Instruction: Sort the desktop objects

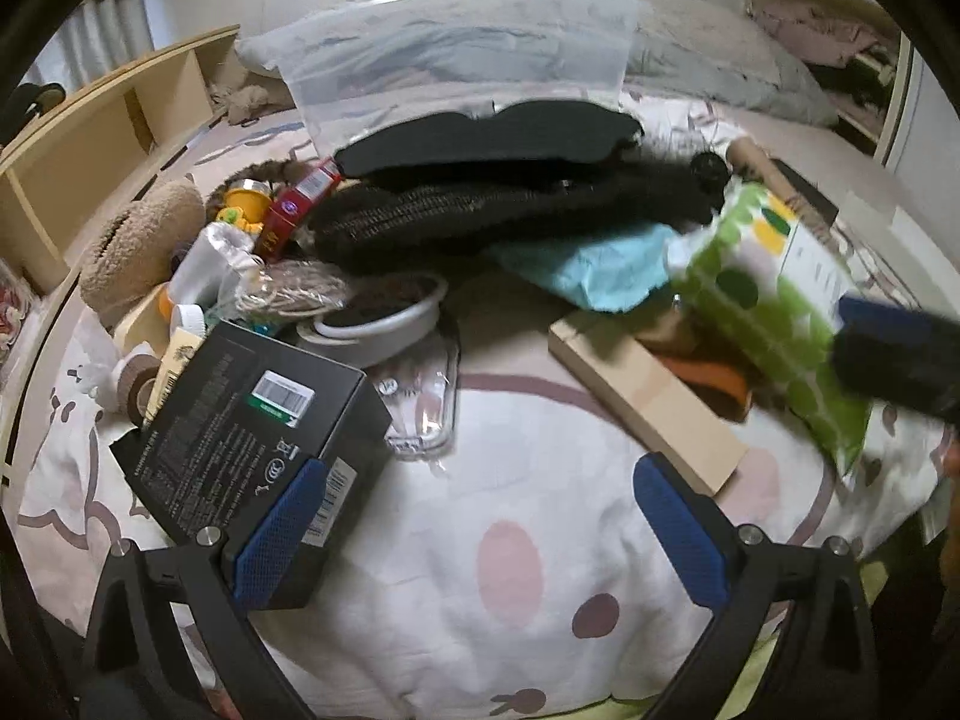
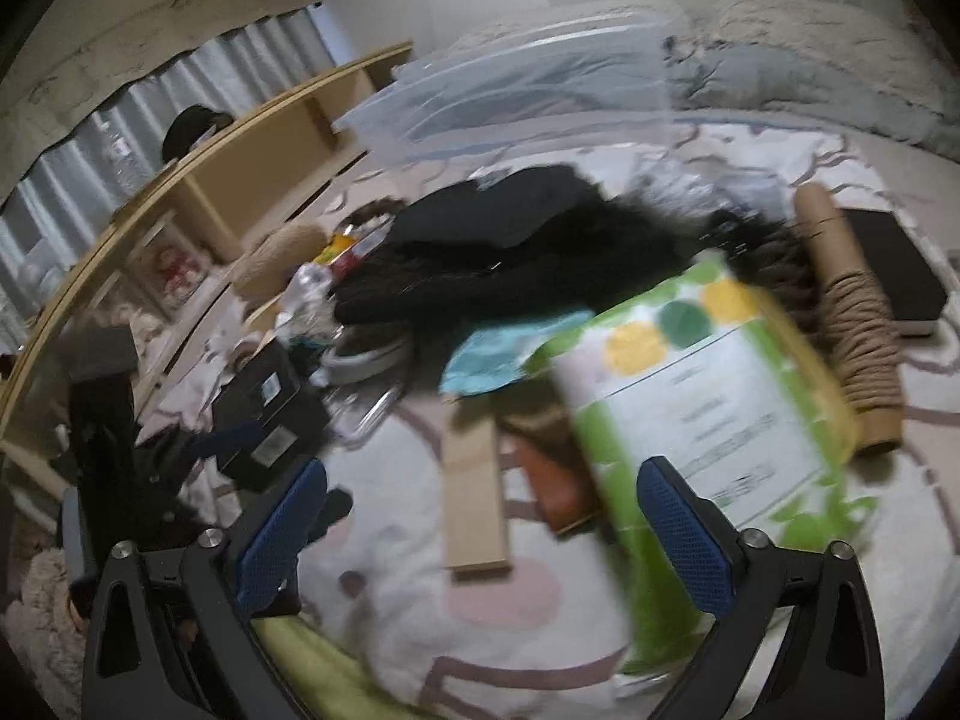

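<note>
A heap of mixed objects lies on a cartoon-print bed sheet (image 1: pixel 510 540). My left gripper (image 1: pixel 480 534) is open over bare sheet, and its left finger overlaps a corner of a black printed box (image 1: pixel 252 408). My right gripper (image 2: pixel 480 534) is also open. A green polka-dot tissue pack (image 2: pixel 708 396) lies blurred between its fingers, close to the right one and far from the left. In the left wrist view the same pack (image 1: pixel 768 300) is tilted, with a blue-padded finger (image 1: pixel 882 312) of the right gripper at its right side. A clear plastic bin (image 1: pixel 456 60) stands behind the heap.
The heap includes a black woolly garment (image 1: pixel 510 204), a teal cloth (image 1: pixel 594 270), a white bowl (image 1: pixel 384 324), a red carton (image 1: pixel 297 210), a wooden block (image 1: pixel 642 396) and a clear case (image 1: pixel 420 408). A twine roll (image 2: pixel 858 324) lies right. A wooden shelf (image 1: pixel 78 138) lines the left.
</note>
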### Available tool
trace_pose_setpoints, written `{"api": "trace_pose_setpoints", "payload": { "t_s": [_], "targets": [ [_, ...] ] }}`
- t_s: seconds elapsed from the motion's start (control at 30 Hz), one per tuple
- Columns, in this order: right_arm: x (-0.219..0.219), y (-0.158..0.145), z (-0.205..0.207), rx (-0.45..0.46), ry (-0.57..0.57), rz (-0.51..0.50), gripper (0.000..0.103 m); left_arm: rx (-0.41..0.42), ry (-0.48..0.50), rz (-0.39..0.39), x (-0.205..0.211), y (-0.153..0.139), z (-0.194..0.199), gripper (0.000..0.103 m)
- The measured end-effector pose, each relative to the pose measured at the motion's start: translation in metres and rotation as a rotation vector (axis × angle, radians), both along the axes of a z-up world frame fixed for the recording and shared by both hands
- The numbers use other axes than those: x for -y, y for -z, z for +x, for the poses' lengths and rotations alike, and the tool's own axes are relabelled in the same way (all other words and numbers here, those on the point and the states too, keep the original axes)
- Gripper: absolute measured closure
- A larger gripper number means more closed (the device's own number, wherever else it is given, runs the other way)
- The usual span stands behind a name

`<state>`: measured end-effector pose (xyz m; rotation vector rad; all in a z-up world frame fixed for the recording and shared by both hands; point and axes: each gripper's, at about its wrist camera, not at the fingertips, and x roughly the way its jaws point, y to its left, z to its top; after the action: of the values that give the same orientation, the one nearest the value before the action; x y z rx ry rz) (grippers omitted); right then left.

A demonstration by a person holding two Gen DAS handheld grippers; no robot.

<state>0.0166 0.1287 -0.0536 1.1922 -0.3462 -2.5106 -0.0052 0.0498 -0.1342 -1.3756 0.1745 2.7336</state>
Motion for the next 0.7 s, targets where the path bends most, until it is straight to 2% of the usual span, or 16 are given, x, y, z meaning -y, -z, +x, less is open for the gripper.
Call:
{"api": "trace_pose_setpoints", "payload": {
  "t_s": [0.03, 0.13, 0.37, 0.5, 0.7],
  "targets": [
    [0.004, 0.003, 0.000, 0.010, -0.012, 0.003, 0.017, -0.010, -0.004, -0.008, -0.001, -0.002, 0.001, 0.000],
    [0.015, 0.015, -0.001, 0.053, -0.050, -0.001, 0.030, -0.040, -0.003, -0.011, -0.003, -0.010, 0.006, 0.000],
    [0.027, 0.042, -0.007, 0.155, -0.083, -0.044, 0.030, -0.084, -0.034, 0.002, 0.013, -0.025, 0.001, 0.000],
    [0.034, 0.053, -0.011, 0.189, -0.097, -0.039, 0.030, -0.103, -0.082, 0.059, 0.032, -0.036, -0.002, 0.000],
    [0.043, 0.058, -0.011, 0.187, -0.097, 0.013, 0.028, -0.118, -0.132, 0.141, 0.053, -0.046, -0.004, 0.000]
  ]
}}
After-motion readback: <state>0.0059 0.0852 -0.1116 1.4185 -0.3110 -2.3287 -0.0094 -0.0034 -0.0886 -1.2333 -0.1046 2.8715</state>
